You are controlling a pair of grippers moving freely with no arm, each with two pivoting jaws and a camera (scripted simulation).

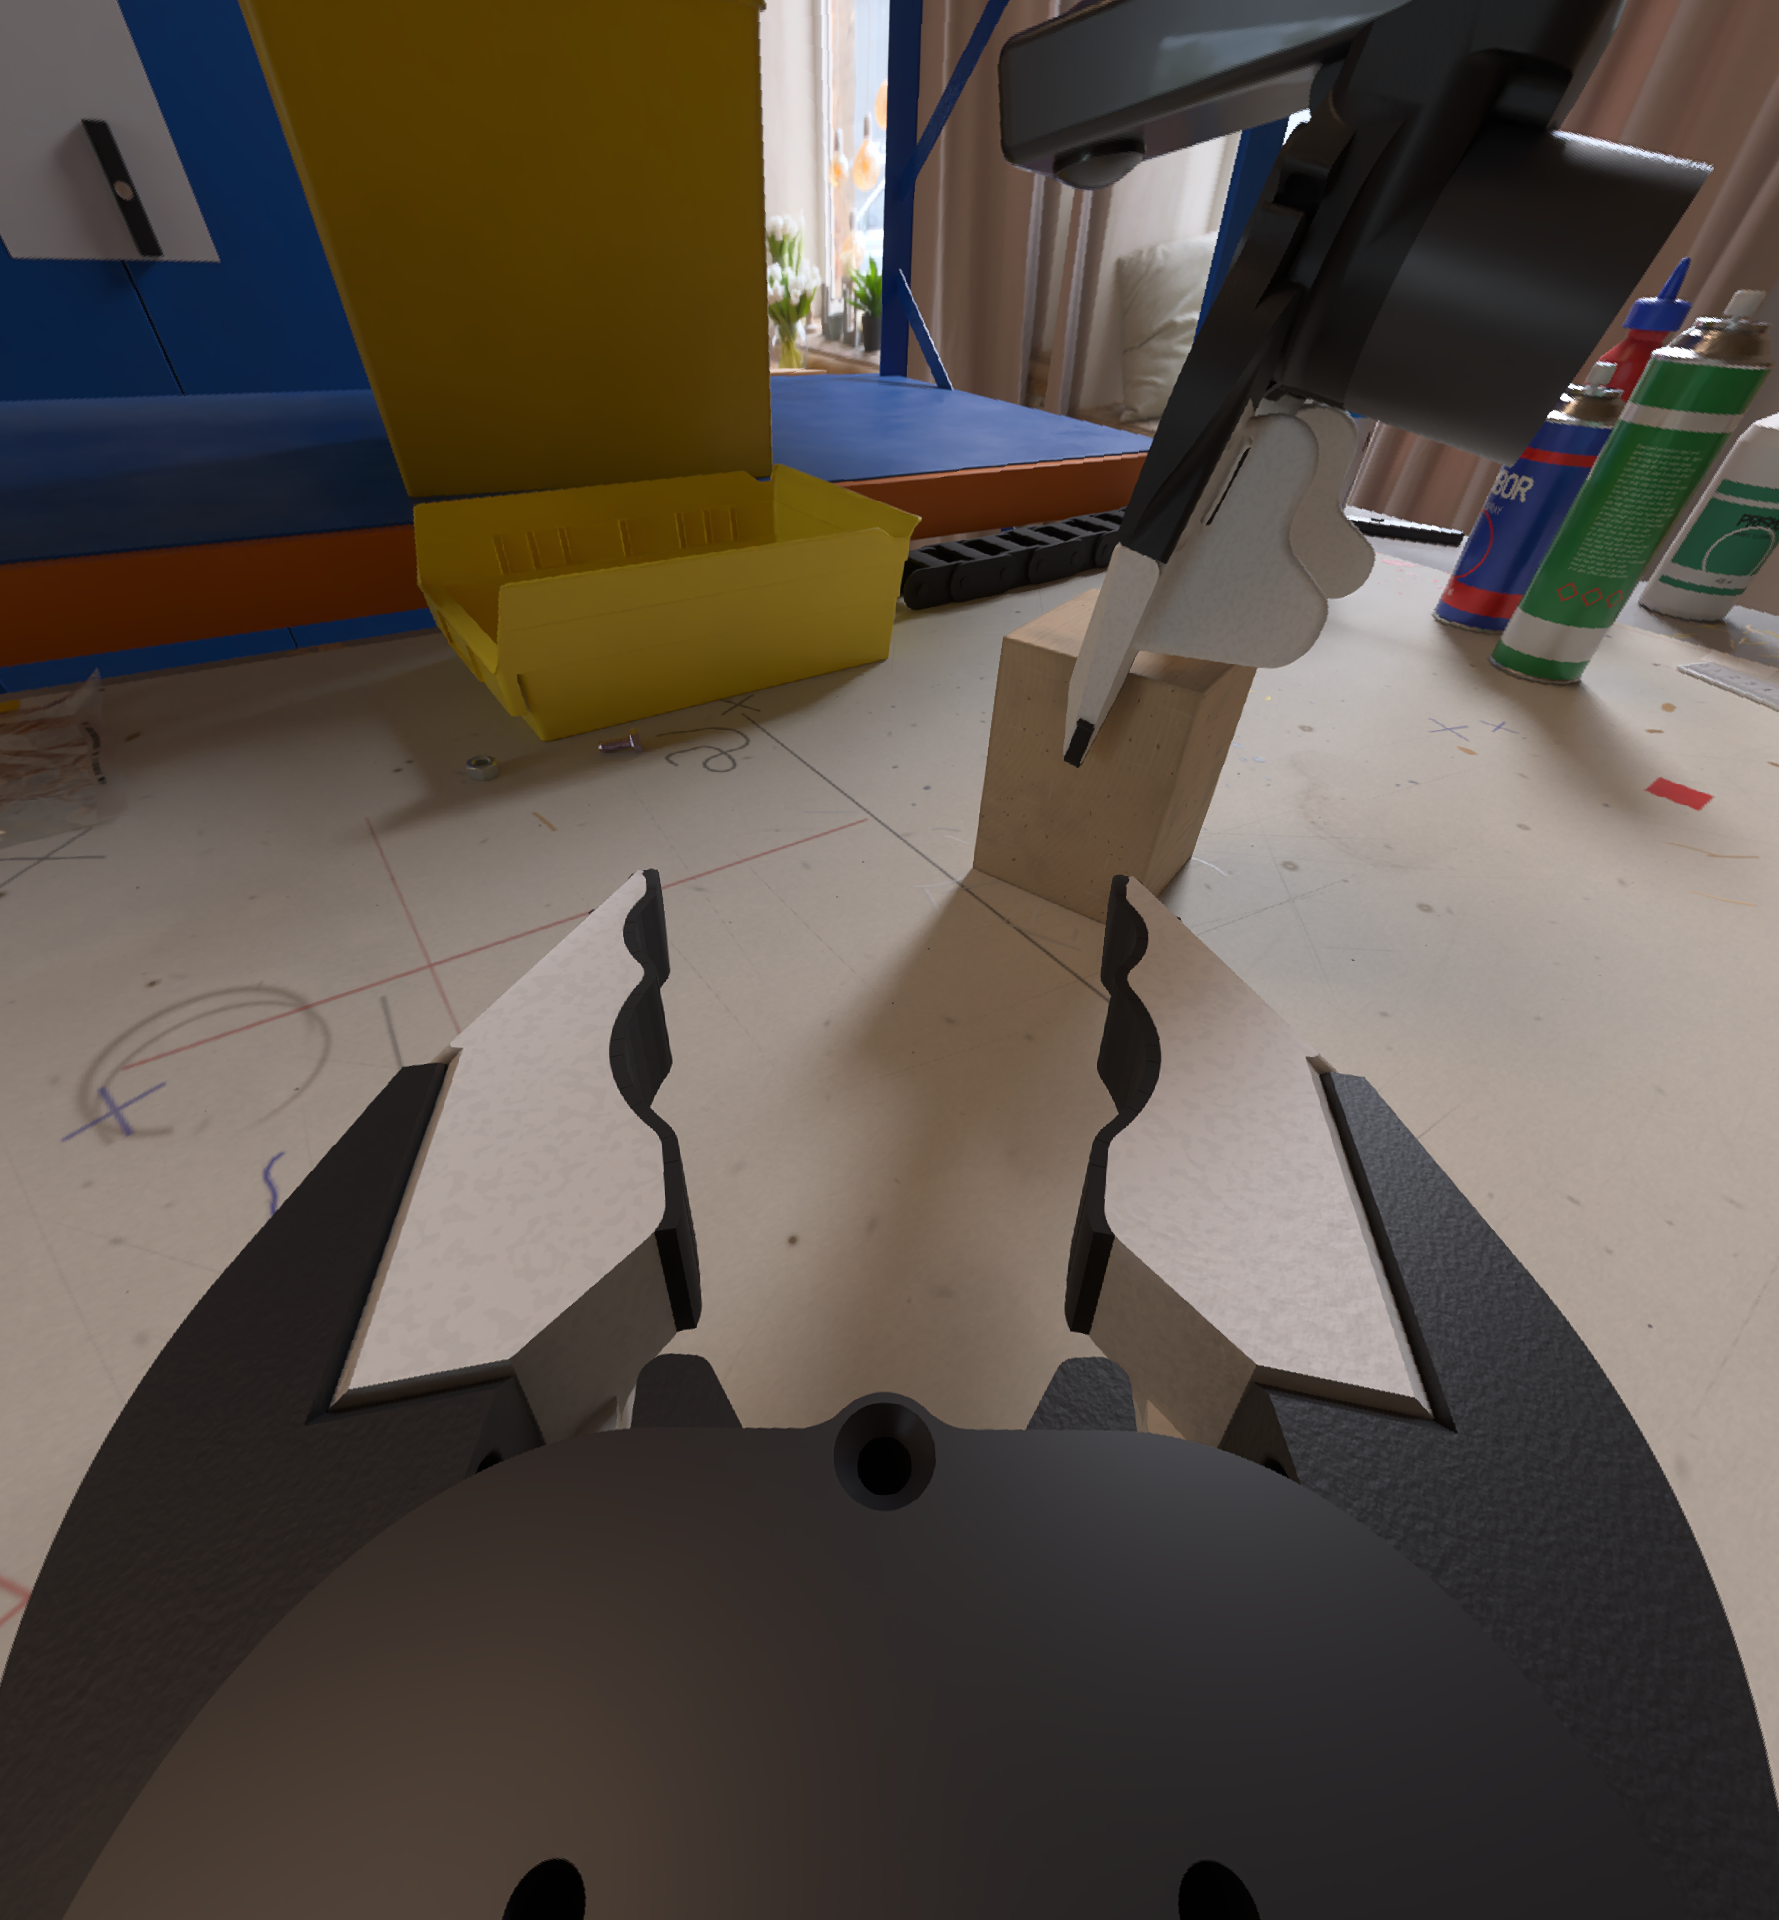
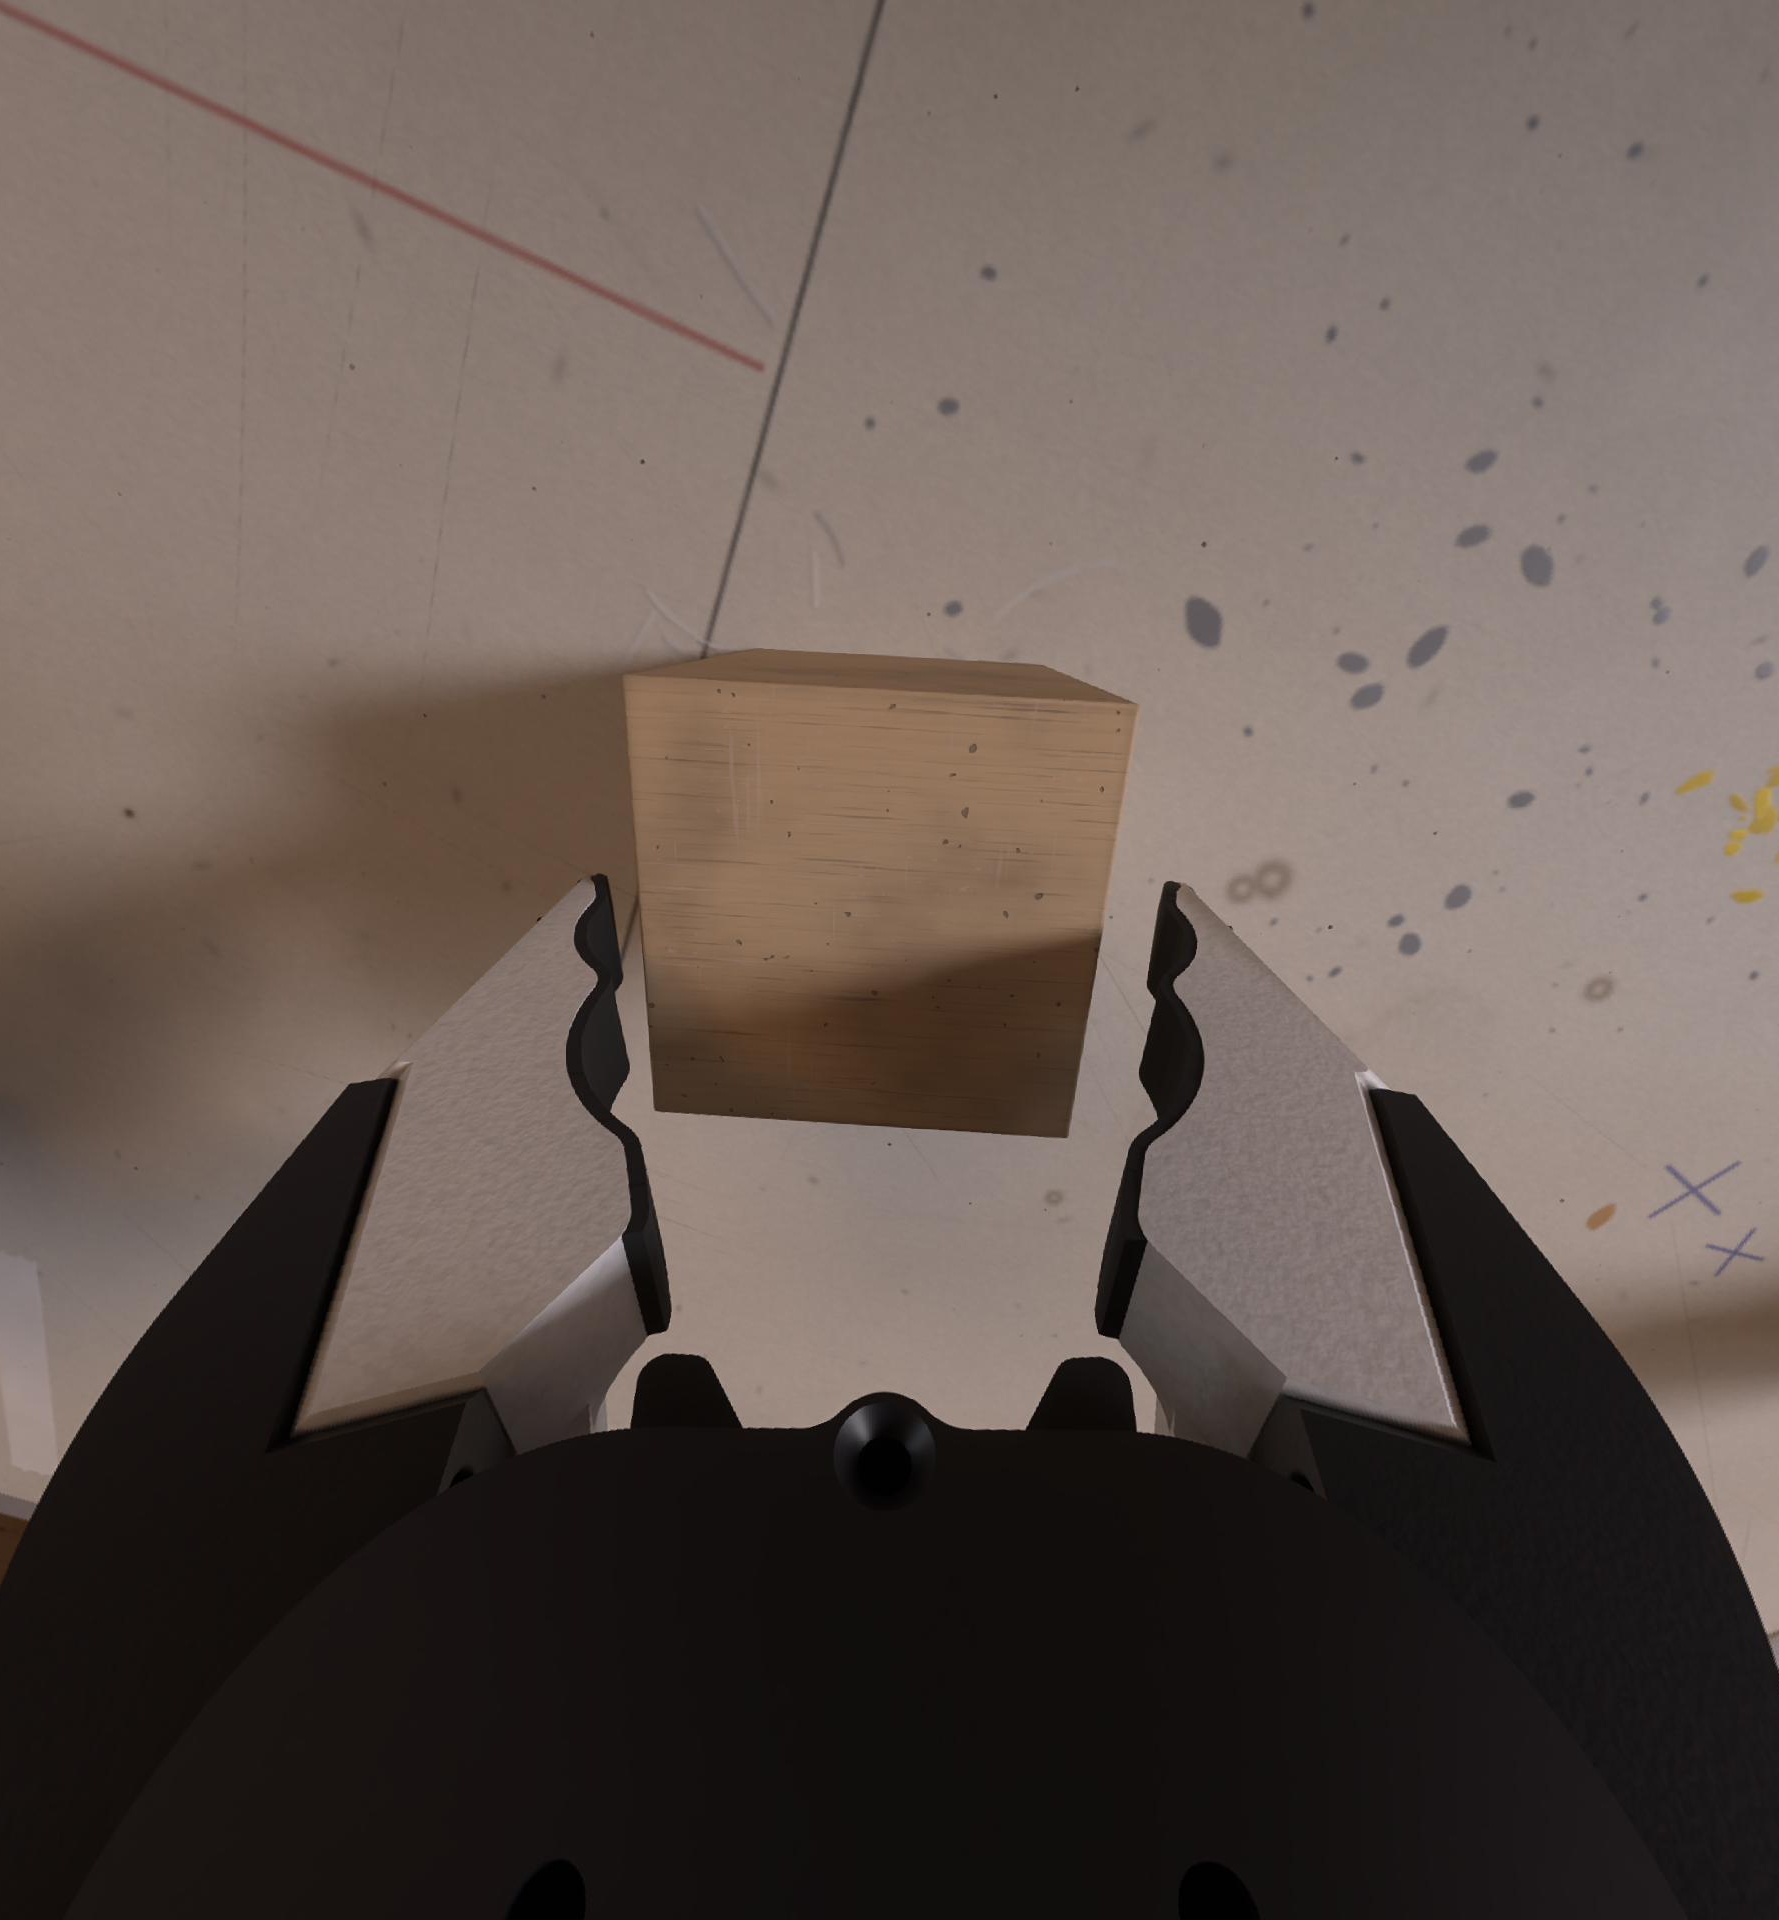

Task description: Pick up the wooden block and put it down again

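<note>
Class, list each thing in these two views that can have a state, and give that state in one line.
Wooden block: upright on the table, between open fingers, ungripped.
Right hand-held gripper: open, straddling the block from above.
Left hand-held gripper: open, empty.
Yellow bin: open; contents not visible.
Green bottle: capped, leaning.

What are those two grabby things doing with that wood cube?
The right tongs point down over the block, one finger on each side, open and not squeezing it. The block sits on the table. The left tongs wait nearby, open and empty, pointing at the block. Behind it sit a yellow bin and some bottles.
</note>
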